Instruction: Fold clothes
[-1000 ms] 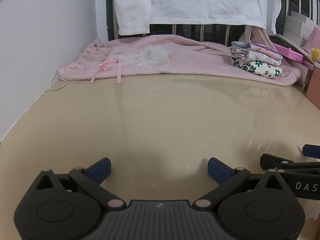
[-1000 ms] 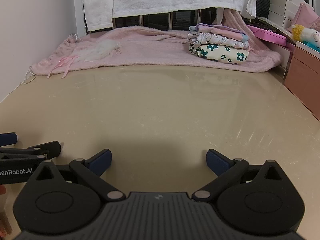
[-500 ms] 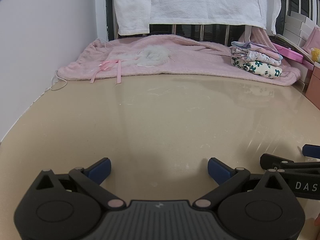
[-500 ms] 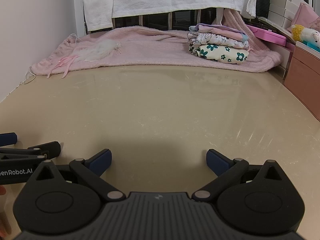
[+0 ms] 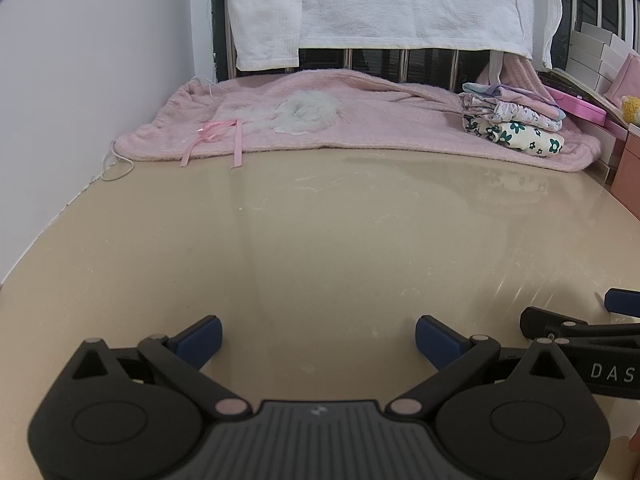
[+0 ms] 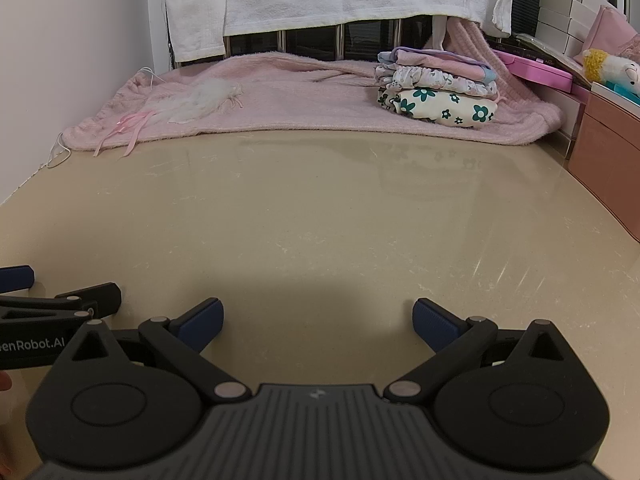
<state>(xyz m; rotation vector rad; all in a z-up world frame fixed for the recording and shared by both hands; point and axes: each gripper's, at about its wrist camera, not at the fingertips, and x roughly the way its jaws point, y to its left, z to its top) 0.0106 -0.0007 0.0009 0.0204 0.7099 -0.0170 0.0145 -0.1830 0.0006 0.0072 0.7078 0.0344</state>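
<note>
A stack of folded clothes (image 5: 516, 124) (image 6: 438, 88), flowered piece at the bottom, sits at the far right on a pink blanket (image 5: 380, 120) (image 6: 300, 104). A white fluffy garment with pink ribbons (image 5: 304, 114) (image 6: 196, 102) lies spread on the blanket's left part. My left gripper (image 5: 318, 340) stands open low over the near table with nothing between its blue pads. My right gripper (image 6: 316, 322) is likewise open and holds nothing. Each gripper shows at the edge of the other's view, side by side.
The beige table (image 5: 340, 232) (image 6: 340, 208) spreads between the grippers and the blanket. A white wall (image 5: 88, 80) runs along the left. A white towel (image 5: 380, 0) hangs over a rail behind. Pink boxes and a brown drawer unit (image 6: 608, 140) stand at the right.
</note>
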